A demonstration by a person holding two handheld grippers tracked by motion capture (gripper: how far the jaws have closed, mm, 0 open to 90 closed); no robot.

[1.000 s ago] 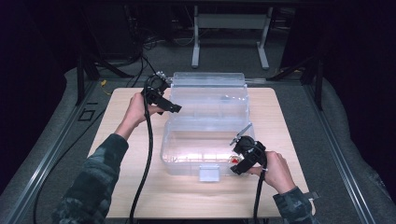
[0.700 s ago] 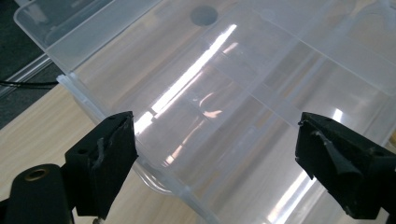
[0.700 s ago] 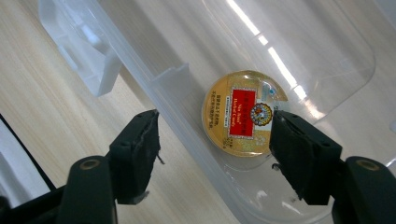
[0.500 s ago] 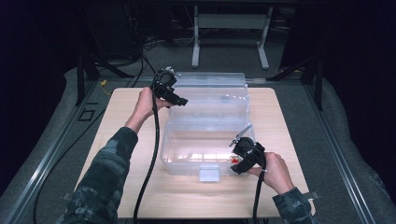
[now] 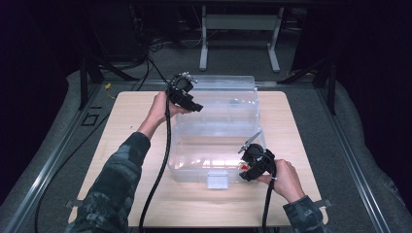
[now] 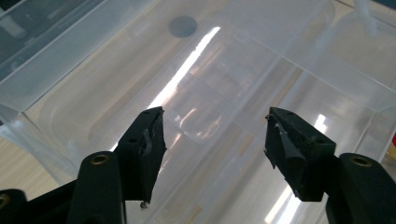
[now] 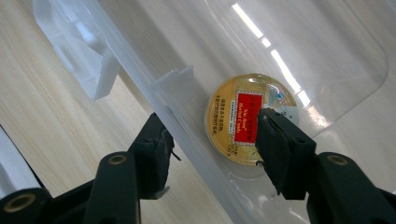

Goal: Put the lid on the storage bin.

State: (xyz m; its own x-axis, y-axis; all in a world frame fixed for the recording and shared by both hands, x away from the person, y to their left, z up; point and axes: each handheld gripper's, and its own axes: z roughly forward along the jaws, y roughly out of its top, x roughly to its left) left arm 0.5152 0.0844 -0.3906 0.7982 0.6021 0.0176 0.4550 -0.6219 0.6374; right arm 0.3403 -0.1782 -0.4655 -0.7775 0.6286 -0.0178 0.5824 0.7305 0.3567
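My right gripper (image 7: 210,140) straddles the near rim of the clear plastic box (image 5: 214,141) — one jaw outside over the wooden table (image 5: 126,194), the other inside over a round gold sticker with a red label (image 7: 250,116) on the box floor. Its jaws have just been closing with the rim between them, but a gap shows on both sides of it, so I judge they are not pressing yet. My left gripper (image 6: 212,140) hangs over the far part of the box, above the raised lid (image 5: 221,97); its jaws have also just been closing, they stand apart, and only the clear plastic lies beyond them, untouched.

So I read the work as barely begun: both grippers are at the box, neither has a firm hold. What is left, I think, is to clamp the near rim, take the lid's edge and bring it down.

The box sits mid-table, long side toward me, transparent and glossy with bright streaks of reflected light, a white latch (image 5: 217,179) at the middle of its near wall. It looks empty apart from the sticker — thin-walled and slippery, I expect.
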